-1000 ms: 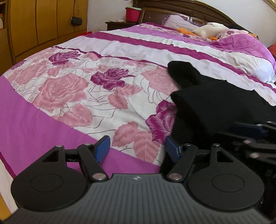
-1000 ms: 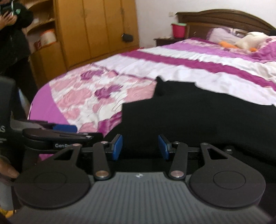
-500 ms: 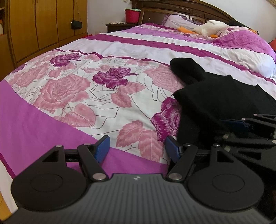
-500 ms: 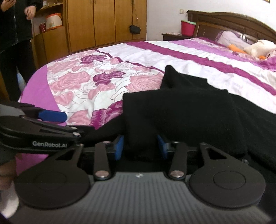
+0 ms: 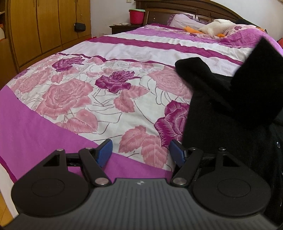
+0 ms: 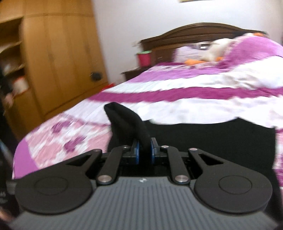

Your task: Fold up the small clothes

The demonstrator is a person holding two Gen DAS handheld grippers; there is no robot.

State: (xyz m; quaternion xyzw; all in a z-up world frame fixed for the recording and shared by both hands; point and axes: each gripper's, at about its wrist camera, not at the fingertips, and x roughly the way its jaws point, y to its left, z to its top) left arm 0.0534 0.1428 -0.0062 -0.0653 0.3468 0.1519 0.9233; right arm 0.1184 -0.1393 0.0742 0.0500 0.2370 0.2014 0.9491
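Soft black knitted garment [image 6: 134, 123] pinched fast in right tongs [image 6: 144, 150], right view blurred, left tongs [image 5: 140, 152] gaping over rose-print pink bedspread [image 5: 106, 99], garment beside their right finger, no writing legible.

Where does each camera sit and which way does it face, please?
Left wrist: on the left hand-held gripper, facing along its open fingers over the floral bedspread toward the headboard.
Right wrist: on the right hand-held gripper, shut on the black garment, raised, facing the headboard; blurred.
Shared: garment, bedspread, headboard, wardrobe, red bucket.
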